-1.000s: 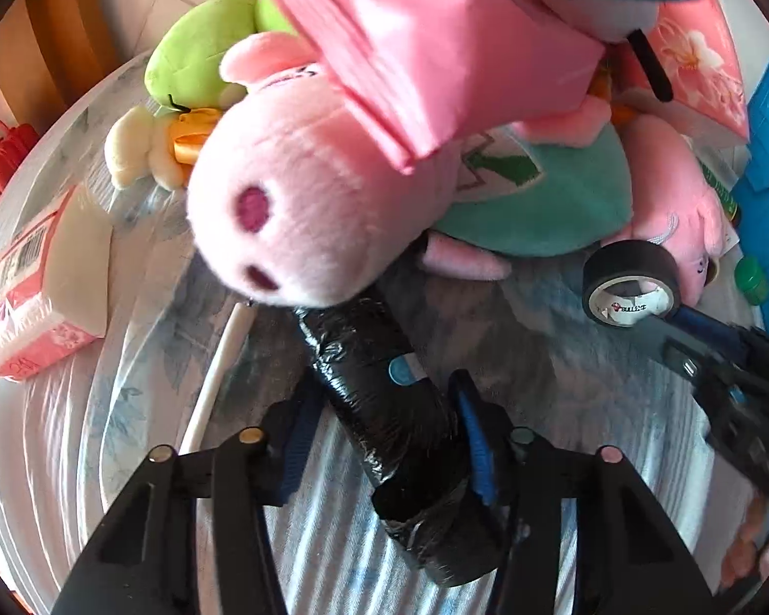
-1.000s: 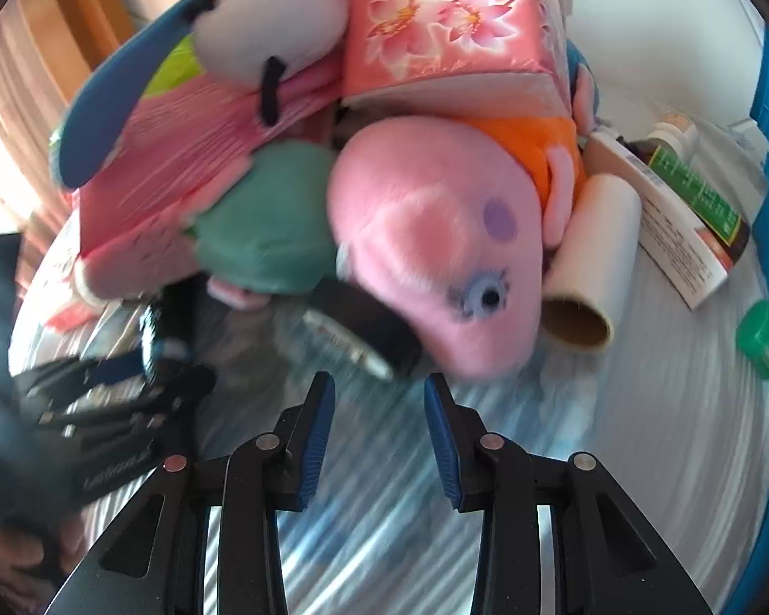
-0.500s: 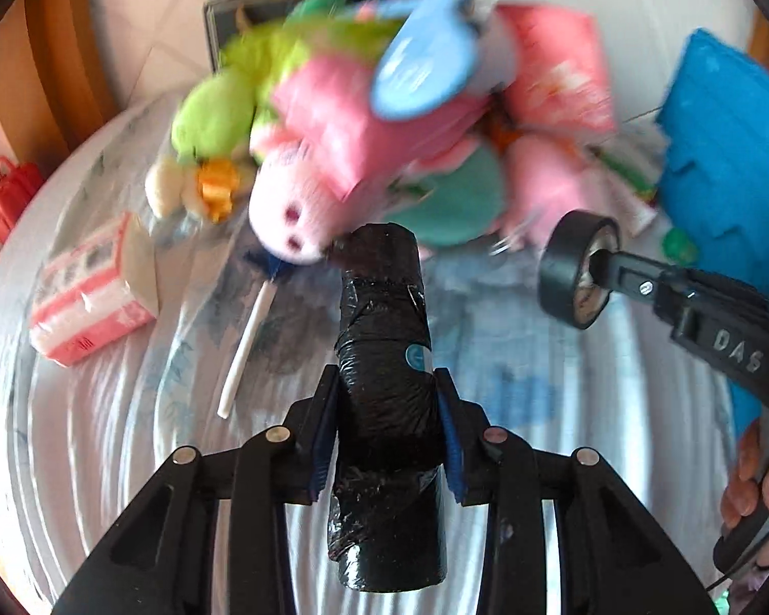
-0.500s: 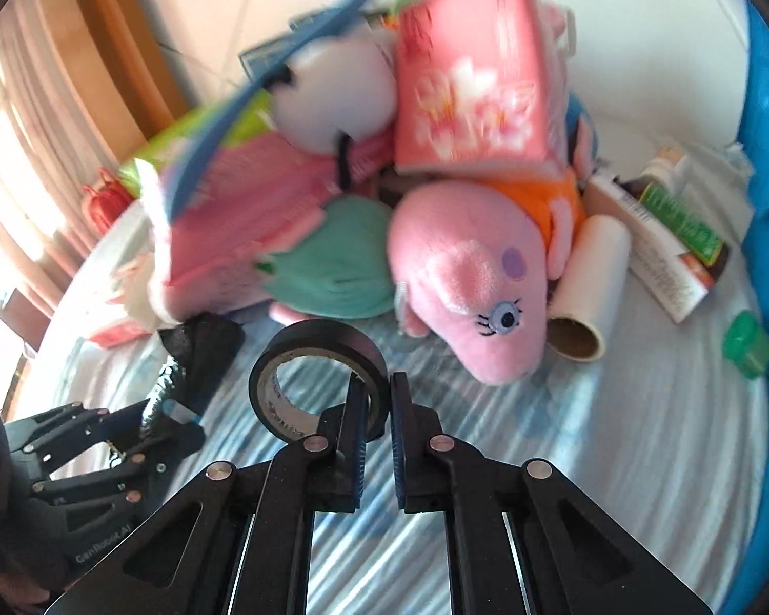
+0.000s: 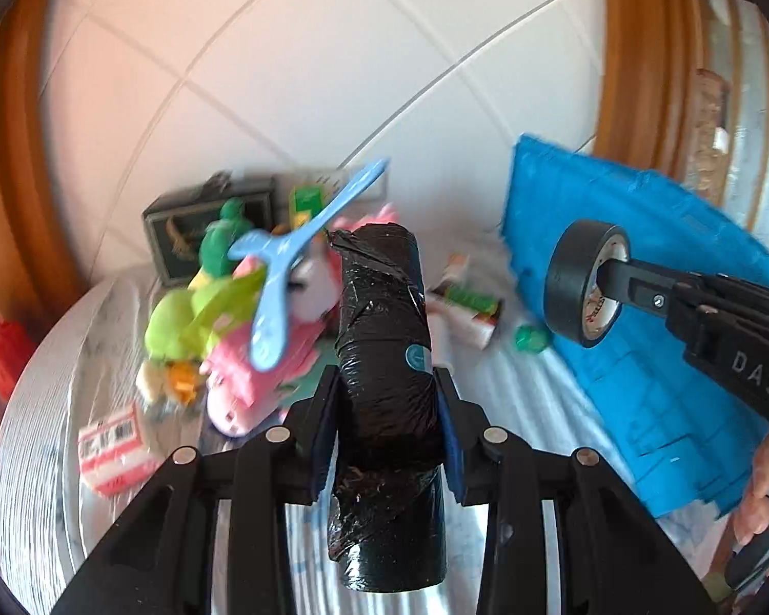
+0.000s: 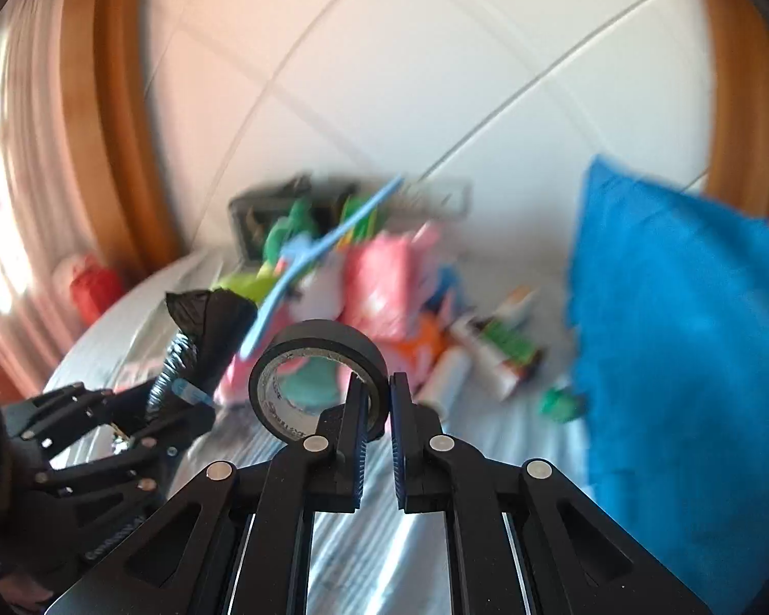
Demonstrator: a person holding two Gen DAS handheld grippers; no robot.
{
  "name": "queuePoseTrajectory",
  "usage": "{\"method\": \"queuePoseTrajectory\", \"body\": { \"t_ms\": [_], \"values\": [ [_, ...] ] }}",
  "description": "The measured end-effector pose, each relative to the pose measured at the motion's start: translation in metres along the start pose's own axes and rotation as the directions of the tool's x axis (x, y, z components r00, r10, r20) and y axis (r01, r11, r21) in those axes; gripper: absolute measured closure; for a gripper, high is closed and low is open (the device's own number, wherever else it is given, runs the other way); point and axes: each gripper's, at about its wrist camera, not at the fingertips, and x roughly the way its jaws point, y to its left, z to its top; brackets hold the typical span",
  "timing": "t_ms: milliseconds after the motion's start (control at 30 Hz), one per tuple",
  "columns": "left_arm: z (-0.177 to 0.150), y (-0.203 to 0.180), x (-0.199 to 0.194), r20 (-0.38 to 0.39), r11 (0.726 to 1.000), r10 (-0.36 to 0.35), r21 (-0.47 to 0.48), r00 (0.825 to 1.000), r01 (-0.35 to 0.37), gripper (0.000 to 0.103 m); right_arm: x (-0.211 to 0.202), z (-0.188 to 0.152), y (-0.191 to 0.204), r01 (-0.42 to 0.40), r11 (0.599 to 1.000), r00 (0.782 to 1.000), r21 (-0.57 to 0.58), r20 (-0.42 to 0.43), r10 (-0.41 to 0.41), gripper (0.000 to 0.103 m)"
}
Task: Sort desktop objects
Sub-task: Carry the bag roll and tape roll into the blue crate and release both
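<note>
Two items held, both off the table, one per claw:

1. Left gripper [image 5: 387, 410]: jaws part-closed on the black, film-wrapped cylindrical roll [image 5: 384, 384], pads pressing its sides about mid-length. The roll stands roughly upright between the fingers, above the pale striped tablecloth [image 5: 51, 410].
2. Handling, my read: light, crinkly plastic skin, slick and a bit squashy. It could slide down through the pads if tilted. Mid-body grip looks right; more squeeze would only dent it.
3. Toy pile centre-back: pink and green plush toys [image 5: 220, 338] with a light-blue plastic hanger [image 5: 282, 277] on top, well clear of both claws.
4. Right gripper [image 6: 377, 400]: jaws almost fully closed, pinching the wall of the black ring of electrical tape [image 6: 318, 374], one finger through the core. Ring is in the air, just left of the blue fabric bin [image 6: 692, 333].
5. Handling: stiff, light, won't crush. The wall pinch lets it swing, so the glossy outer face may pivot.
</note>
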Motion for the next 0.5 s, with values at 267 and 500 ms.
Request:
{"method": "queuePoseTrajectory", "body": {
  "t_ms": [267, 500],
  "values": [
    [0.053, -0.092, -0.049, 0.139, 0.986, -0.134, 0.114, 0.981, 0.118, 0.069, -0.114, 0.022, -0.053, 0.150, 0.985, 0.973, 0.088, 0.163, -0.163, 0.095],
    [0.082, -0.215, -0.065, 0.174, 0.963, -0.228, 0.187, 0.958, 0.195, 0.069, -0.174, 0.020, -0.147, 0.283, 0.952, 0.938, 0.114, 0.176, -0.300, 0.095]
  ]
}}
